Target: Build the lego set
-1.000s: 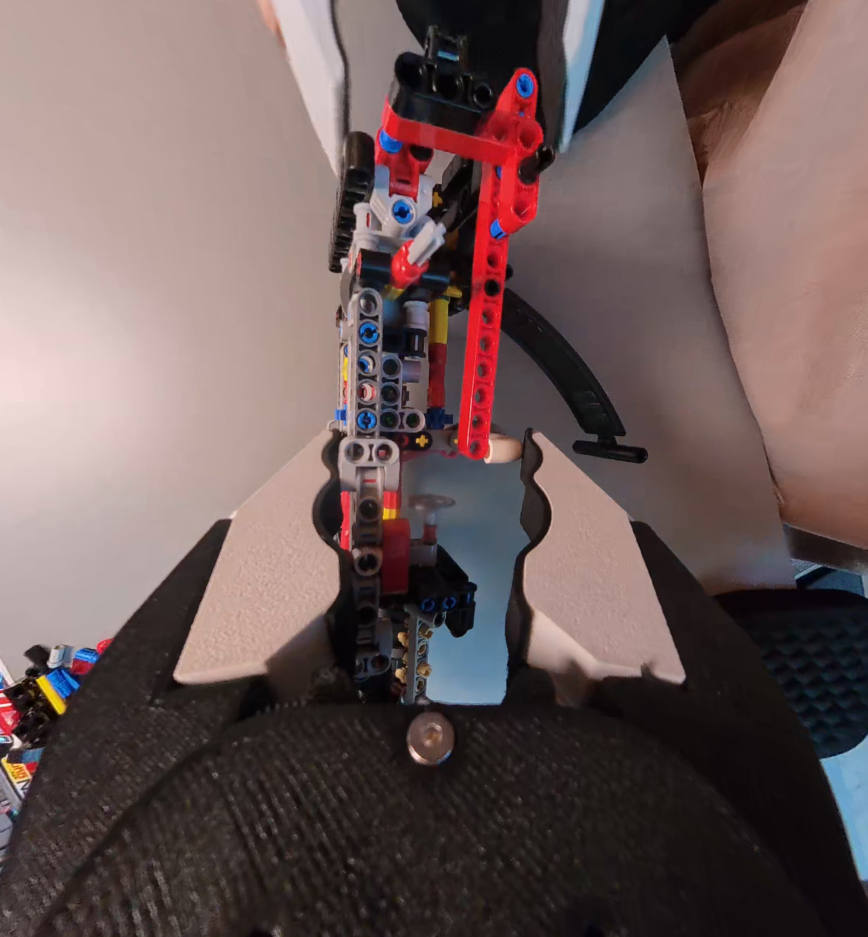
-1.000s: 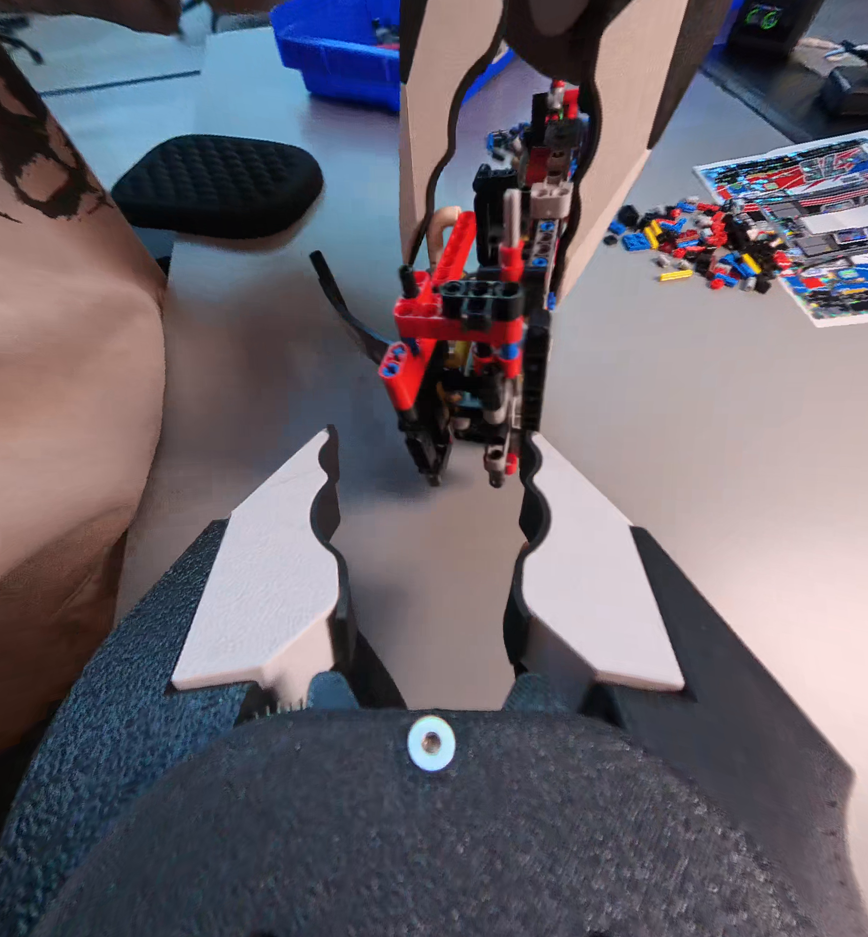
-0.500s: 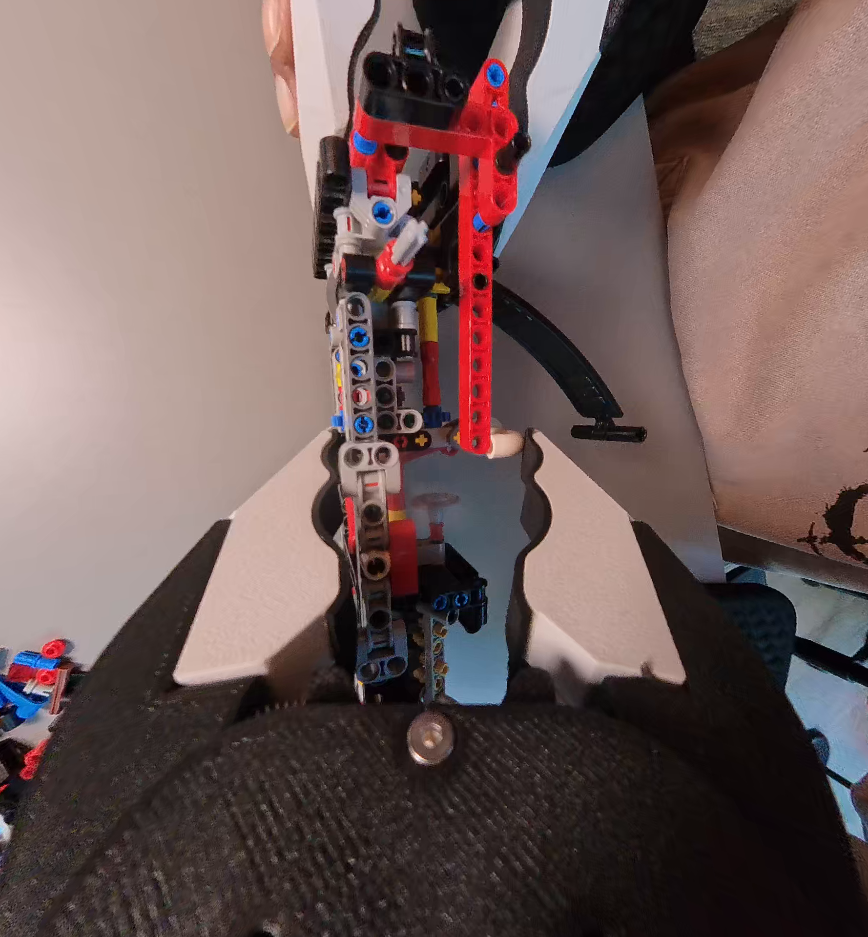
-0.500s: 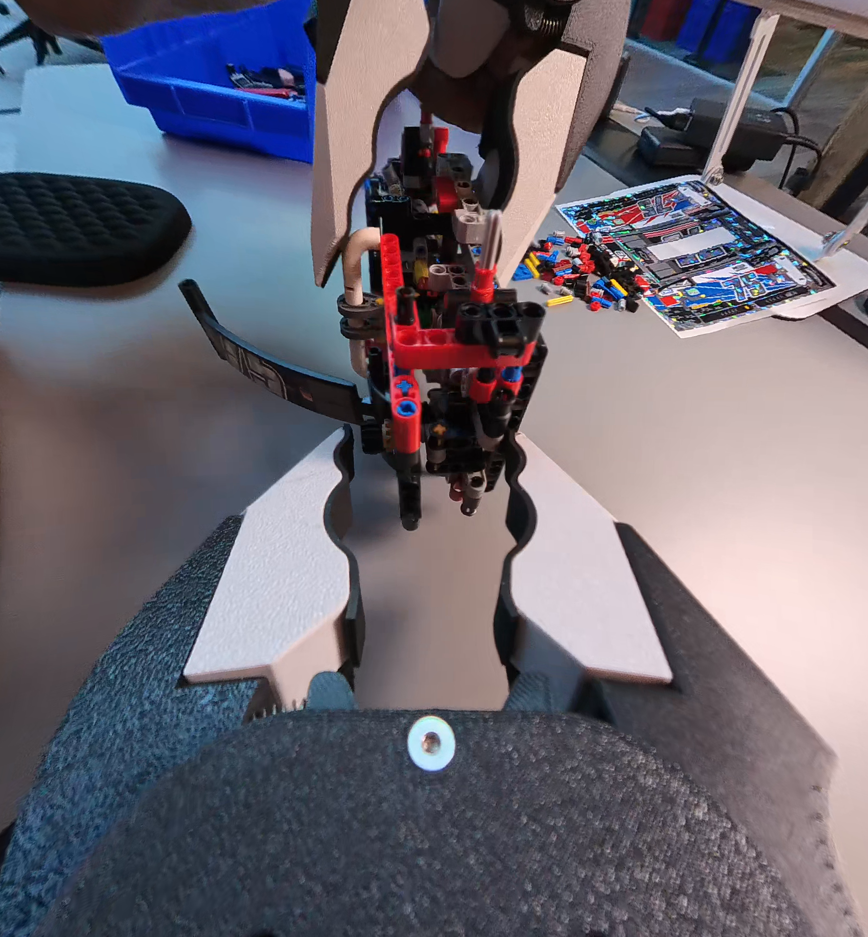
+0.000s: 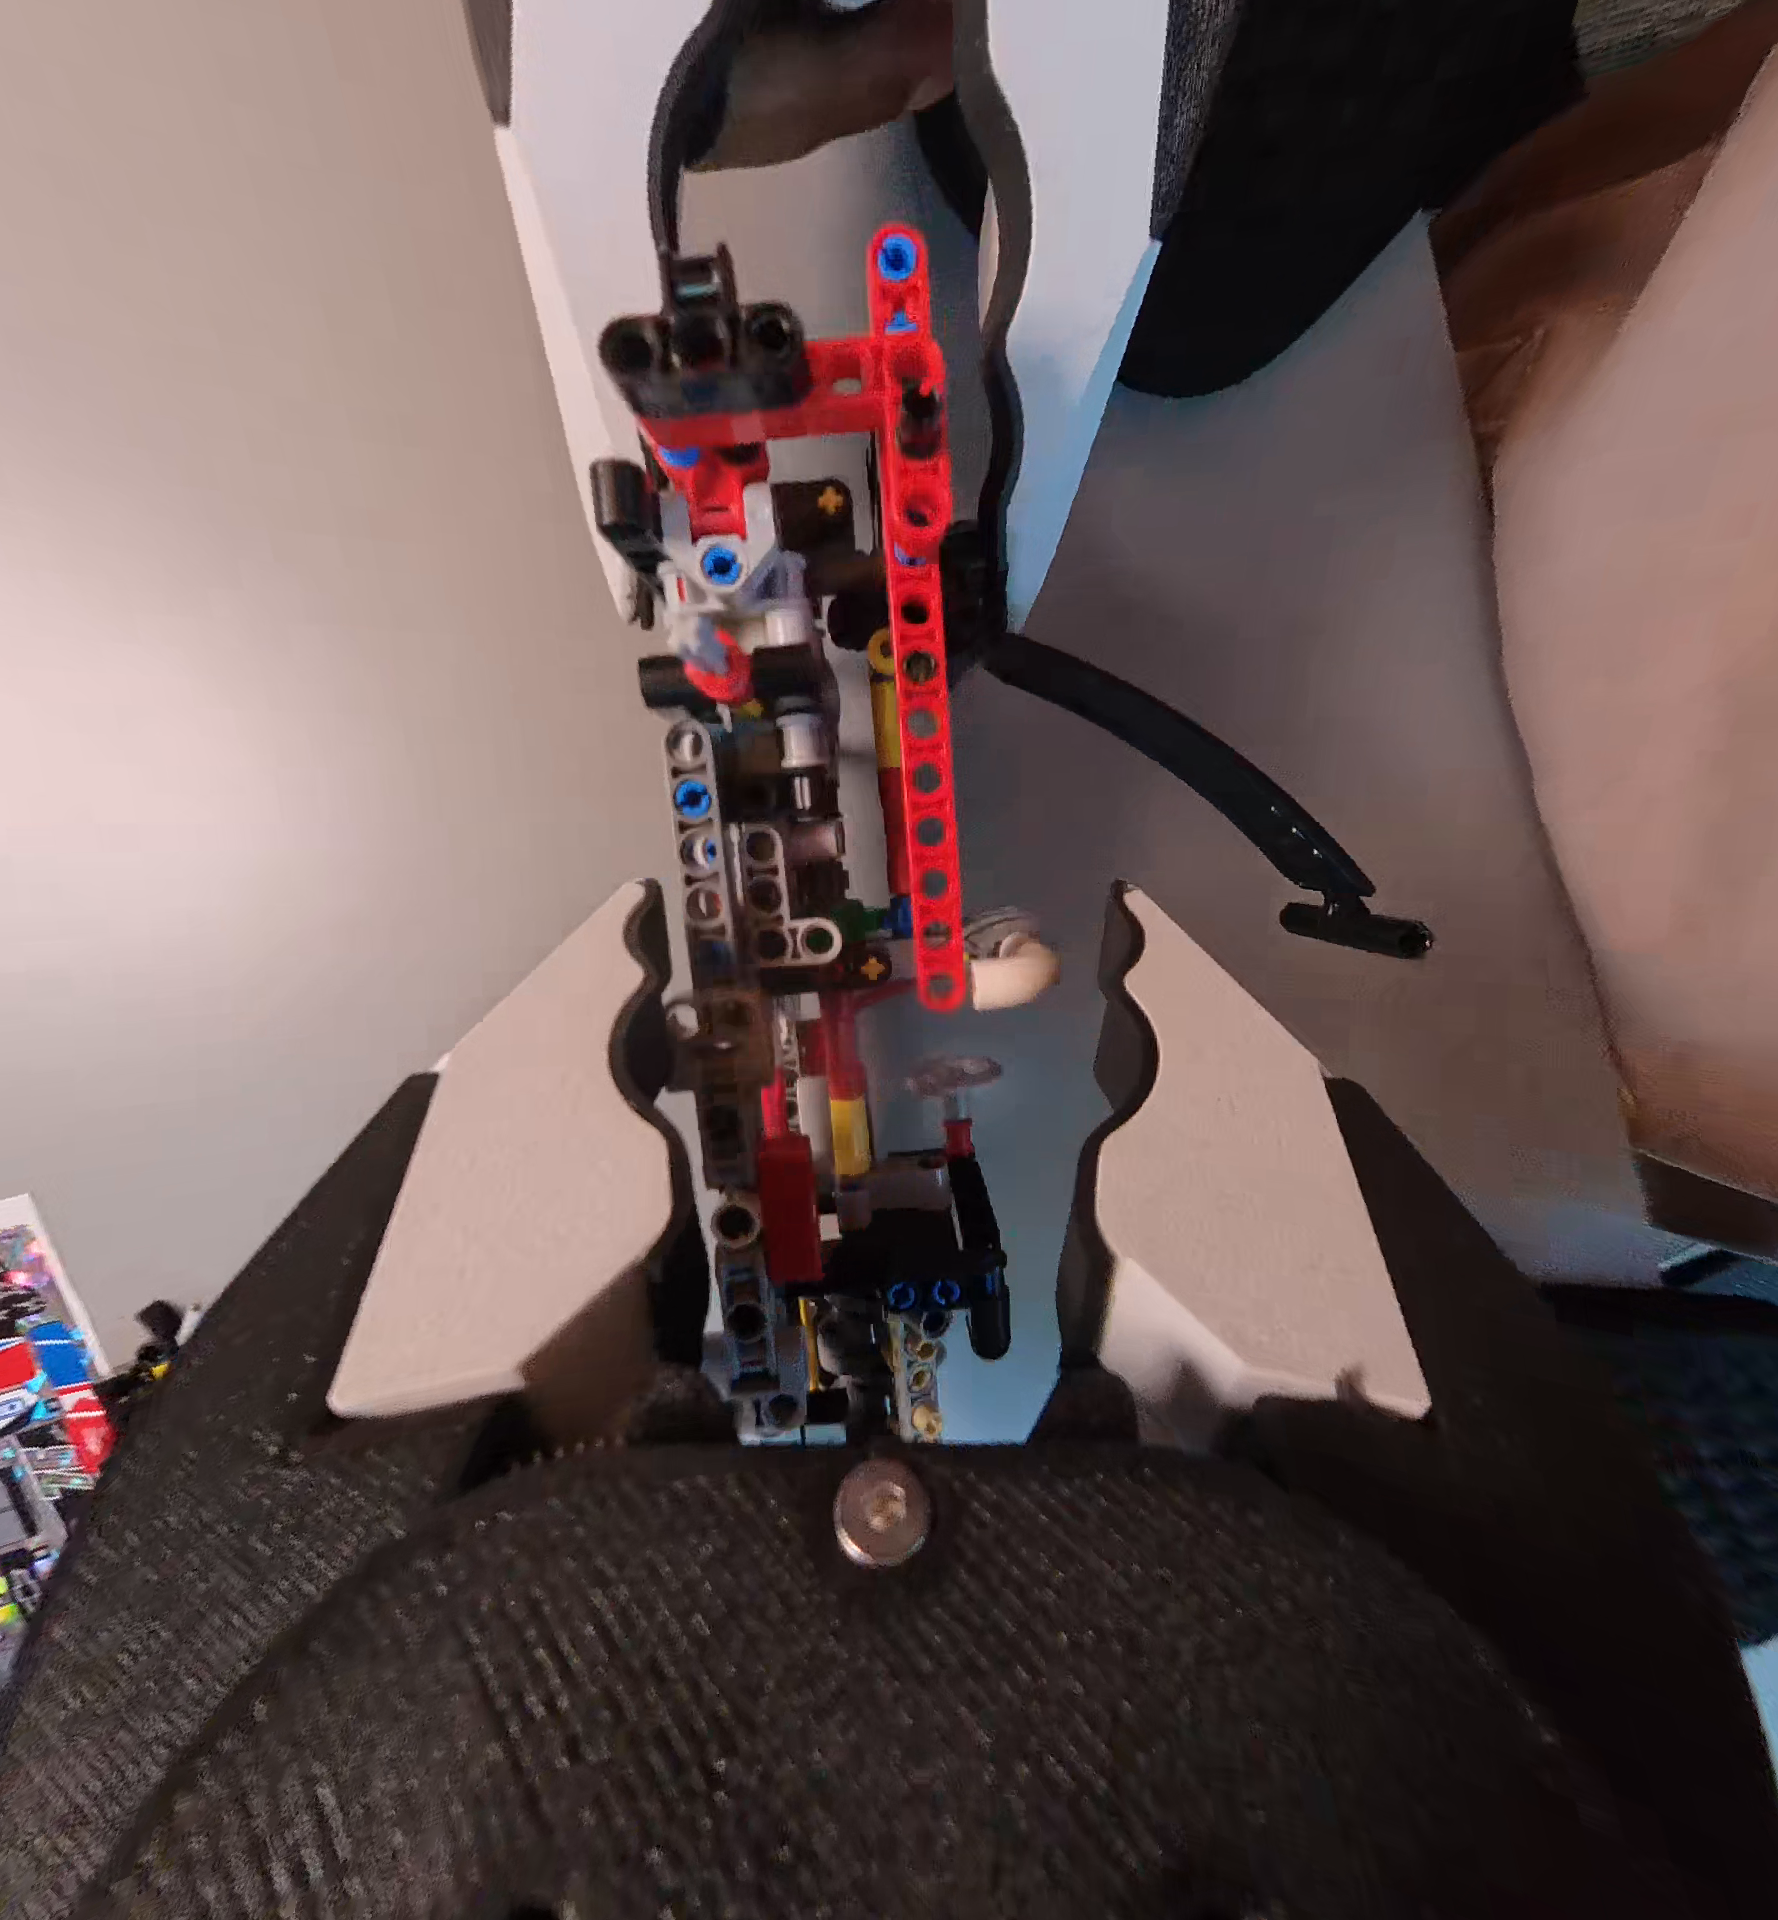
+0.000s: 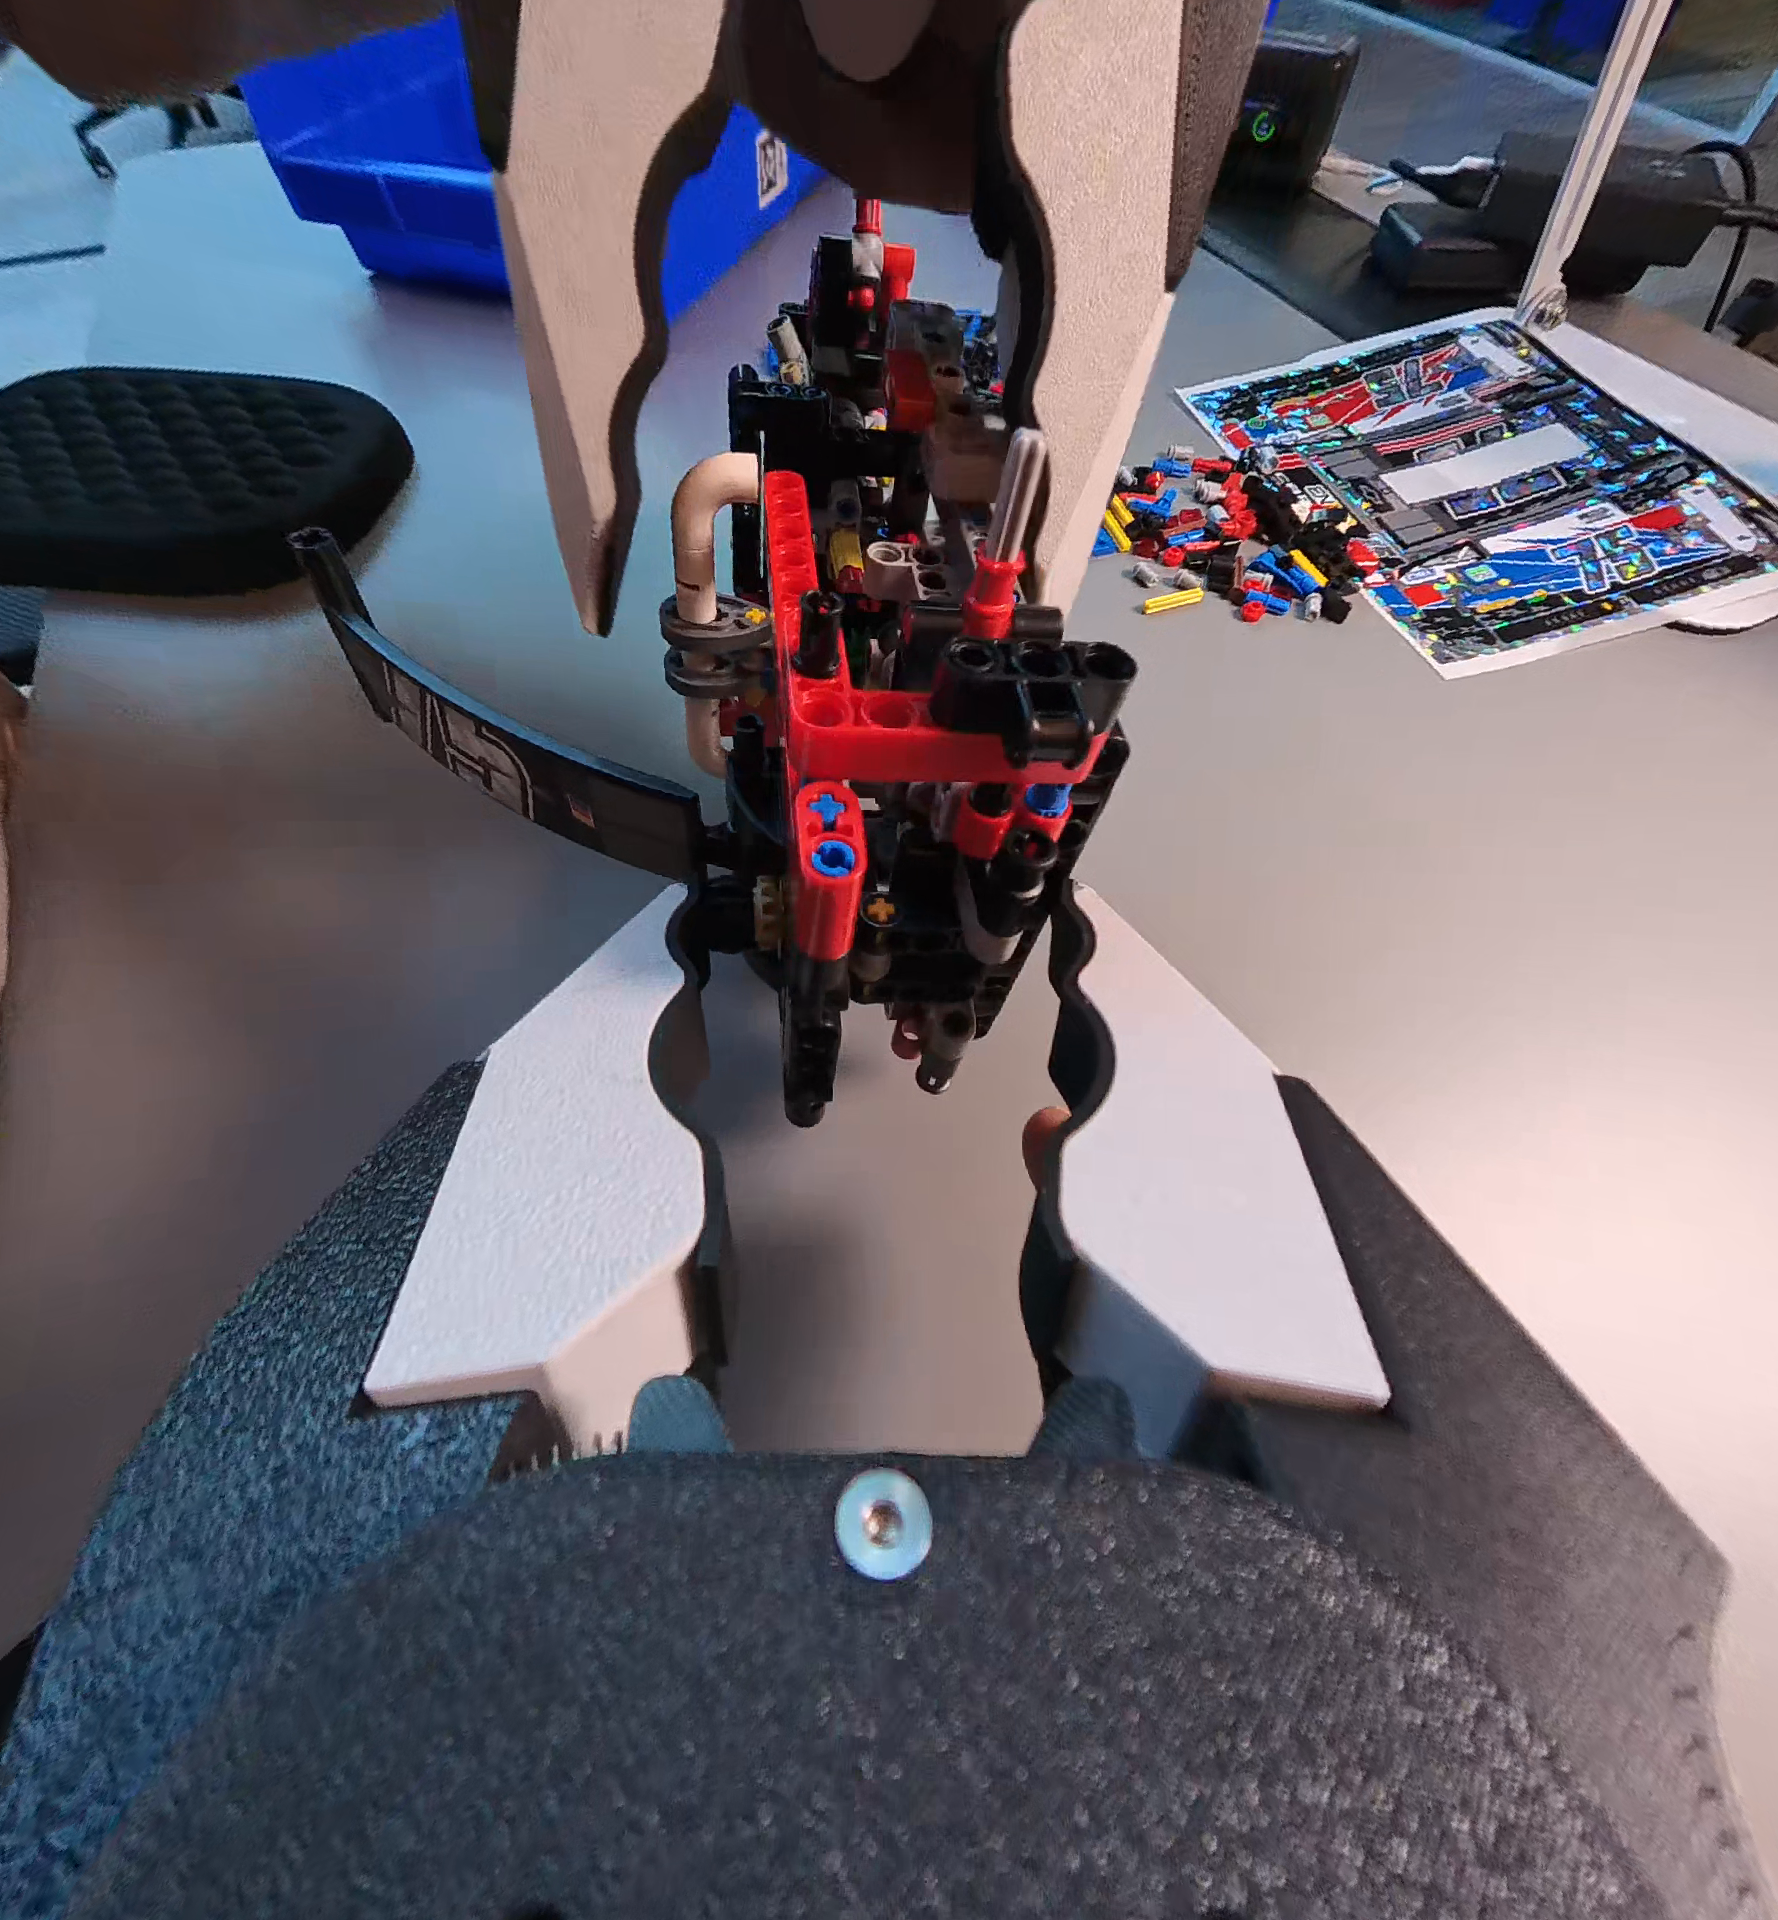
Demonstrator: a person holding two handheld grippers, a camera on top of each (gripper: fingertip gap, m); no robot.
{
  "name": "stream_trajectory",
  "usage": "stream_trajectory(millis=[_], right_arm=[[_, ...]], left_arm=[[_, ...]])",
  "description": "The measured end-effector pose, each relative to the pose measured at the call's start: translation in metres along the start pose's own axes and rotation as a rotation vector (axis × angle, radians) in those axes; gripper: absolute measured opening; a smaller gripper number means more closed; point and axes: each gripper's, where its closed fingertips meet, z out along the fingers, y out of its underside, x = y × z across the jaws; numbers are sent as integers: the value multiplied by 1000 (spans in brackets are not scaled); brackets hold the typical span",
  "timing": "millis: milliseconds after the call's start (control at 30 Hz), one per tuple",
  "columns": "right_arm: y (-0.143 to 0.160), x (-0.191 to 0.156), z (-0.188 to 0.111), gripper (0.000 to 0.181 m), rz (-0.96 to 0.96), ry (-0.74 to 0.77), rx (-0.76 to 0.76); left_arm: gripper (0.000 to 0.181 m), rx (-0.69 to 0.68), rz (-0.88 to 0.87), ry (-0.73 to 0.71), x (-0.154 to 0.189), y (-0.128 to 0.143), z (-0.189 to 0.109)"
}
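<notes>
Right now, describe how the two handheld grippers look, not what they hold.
The left gripper and right gripper look alike: pale grey wedge-shaped fingers with wavy black inner pads, on a rough black body with one silver screw. No cables or markings show.

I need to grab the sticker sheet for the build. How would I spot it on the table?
Look on the grey table, right of the lego model. Past the heap of loose pieces lies the sticker sheet: flat, glittery, printed in red and blue.
</notes>
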Motion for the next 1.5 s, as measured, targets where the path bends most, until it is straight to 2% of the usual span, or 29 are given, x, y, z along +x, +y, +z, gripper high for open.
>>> stream_trajectory(millis=[67,167,233,400,567,667,800,933,1067,1267,1367,1400,1500], right_arm=[[0,0,1,64,-4,-14,1],[-1,2,2,64,1,-20,-12],[-1,1,2,64,-2,-16,-10],[-1,1,1,65,-29,13,5],[-14,2,-20,60,-27,10,53],[-16,8,-30,48,-48,33,44],[-17,3,-29,34,-39,-24,54],[-18,0,-27,34,-32,-52,65],[-17,-7,-24,33,-72,-45,69],[-17,-11,-21,34,-102,-10,103],[-16,-17,-20,37,-159,2,105],[-11,-21,-18,45,-186,-2,83],[-8,-17,-17,35,-211,70,78]], left_arm=[[81,-25,15,-55,-5,-1,8],[82,-46,-8,-45,-6,0,22],[75,-43,-3,-64,-9,-1,23],[72,-30,-21,-53,-8,-2,23],[72,-26,-15,-63,-7,-2,23],[73,-30,-6,-57,-6,-2,23],[73,-30,-6,-51,-6,-2,23],[73,-31,13,-52,-3,0,22],[68,43,13,-16,6,-13,15],[70,54,57,-74,7,-19,20],[63,59,49,-94,6,-20,20],[51,63,49,-103,4,-19,20],[53,53,62,-140,-2,-16,23]])
